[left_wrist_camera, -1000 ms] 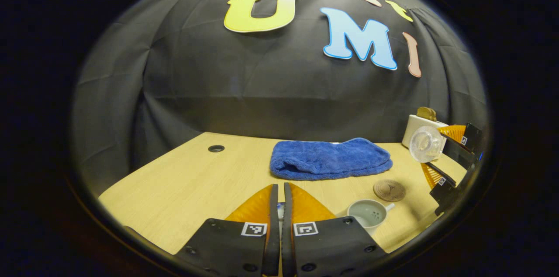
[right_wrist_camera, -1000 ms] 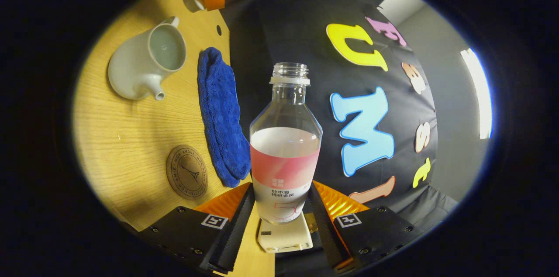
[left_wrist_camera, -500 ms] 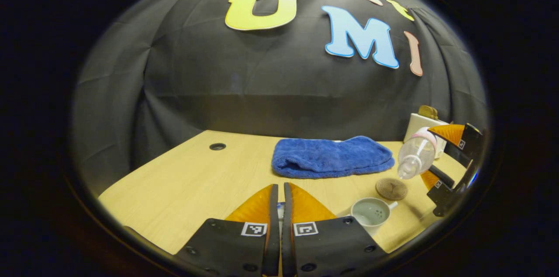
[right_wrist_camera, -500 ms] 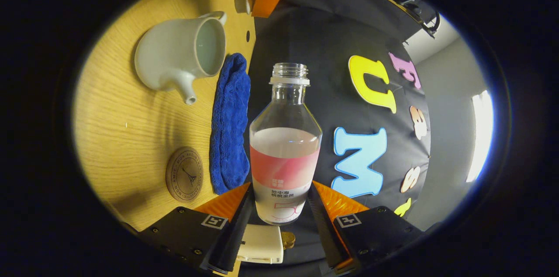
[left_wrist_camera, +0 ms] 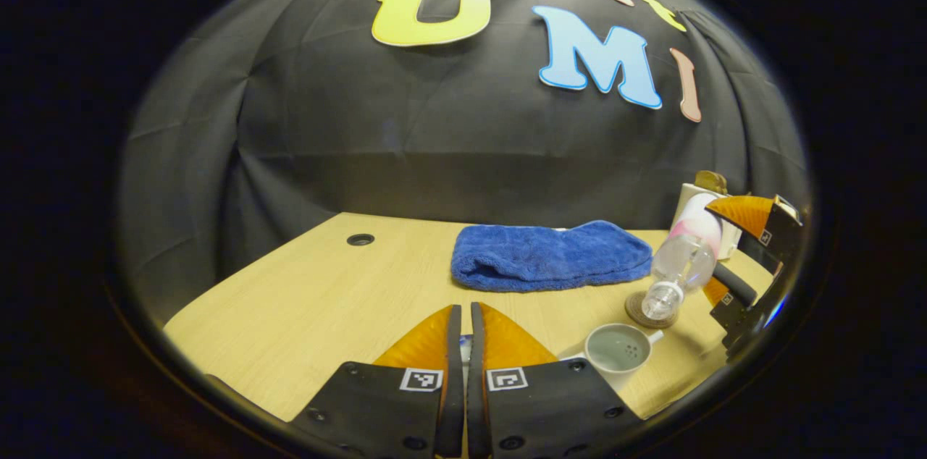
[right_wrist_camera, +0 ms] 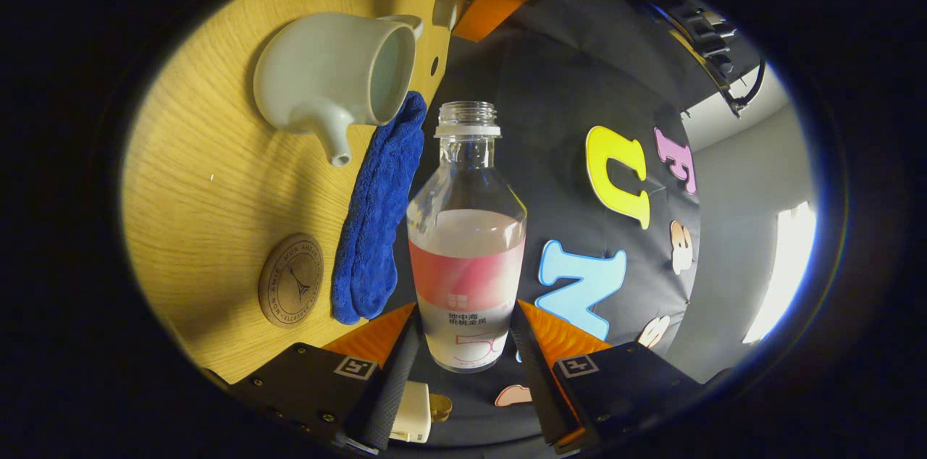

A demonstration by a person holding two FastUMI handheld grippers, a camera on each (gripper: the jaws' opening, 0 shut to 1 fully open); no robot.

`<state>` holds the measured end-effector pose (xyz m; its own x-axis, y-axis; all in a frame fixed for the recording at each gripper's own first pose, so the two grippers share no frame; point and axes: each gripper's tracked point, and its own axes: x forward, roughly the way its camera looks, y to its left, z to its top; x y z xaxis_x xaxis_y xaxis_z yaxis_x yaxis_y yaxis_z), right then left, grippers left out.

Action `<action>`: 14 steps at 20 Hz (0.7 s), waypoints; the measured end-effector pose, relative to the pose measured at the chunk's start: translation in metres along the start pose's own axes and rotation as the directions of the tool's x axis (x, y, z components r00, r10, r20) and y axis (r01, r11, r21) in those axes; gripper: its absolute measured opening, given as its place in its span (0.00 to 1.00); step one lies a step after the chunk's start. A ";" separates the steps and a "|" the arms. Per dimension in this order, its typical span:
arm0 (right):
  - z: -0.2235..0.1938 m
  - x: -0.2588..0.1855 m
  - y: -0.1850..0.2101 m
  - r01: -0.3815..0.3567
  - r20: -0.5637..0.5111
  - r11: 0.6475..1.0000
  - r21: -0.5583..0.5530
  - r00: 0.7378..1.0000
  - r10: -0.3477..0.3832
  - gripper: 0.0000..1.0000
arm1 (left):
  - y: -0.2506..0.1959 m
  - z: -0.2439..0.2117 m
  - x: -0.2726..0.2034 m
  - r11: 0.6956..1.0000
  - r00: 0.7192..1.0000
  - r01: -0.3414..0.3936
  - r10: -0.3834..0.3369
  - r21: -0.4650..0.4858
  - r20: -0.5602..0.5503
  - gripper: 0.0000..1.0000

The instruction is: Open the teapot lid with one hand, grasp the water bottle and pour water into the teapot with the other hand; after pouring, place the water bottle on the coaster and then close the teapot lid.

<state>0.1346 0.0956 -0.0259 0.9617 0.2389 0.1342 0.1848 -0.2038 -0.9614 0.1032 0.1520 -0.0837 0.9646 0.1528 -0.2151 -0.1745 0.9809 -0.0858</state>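
Water bottle (right_wrist_camera: 467, 256) sits centre of the right gripper view, uncapped, partly full, clamped low on its body between both fingers of the right hand-held gripper (right_wrist_camera: 467, 350). In the left gripper view it shows at right of frame (left_wrist_camera: 684, 253), tipped neck-down, mouth just above and right of the teapot (left_wrist_camera: 618, 349), which stands lid-off on the worktop (left_wrist_camera: 326, 300) at lower right. Left hand-held gripper (left_wrist_camera: 461, 343) has its fingers nearly together w/ sth small between them, prob. the lid, but can't tell for sure. Coaster (left_wrist_camera: 644, 310) lies behind the bottle mouth, blue towel (left_wrist_camera: 550, 256) further back.

Step in hand, as I judge it: pouring. To do it well: bring the mouth over the pot opening before tipping more, tilt slowly, keep the neck near the rim w/o touching. Hold the grip firm, since the bottle could slip. Keep the left one clear to the side.
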 end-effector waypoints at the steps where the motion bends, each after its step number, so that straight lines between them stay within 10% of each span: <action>1: 0.002 -0.001 -0.001 0.004 0.003 1.000 -0.011 1.000 -0.004 0.75 | -0.001 -0.001 0.001 1.000 1.000 0.000 0.000 0.001 -0.002 0.10; 14: 0.007 -0.001 -0.009 0.031 0.017 0.998 -0.046 0.999 -0.030 0.75 | -0.002 -0.006 0.002 1.000 1.000 0.002 -0.002 0.012 -0.023 0.08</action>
<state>0.1310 0.1038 -0.0188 0.9523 0.2606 0.1590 0.2234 -0.2398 -0.9448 0.1047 0.1499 -0.0900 0.9602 0.1482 -0.2368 -0.1702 0.9826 -0.0750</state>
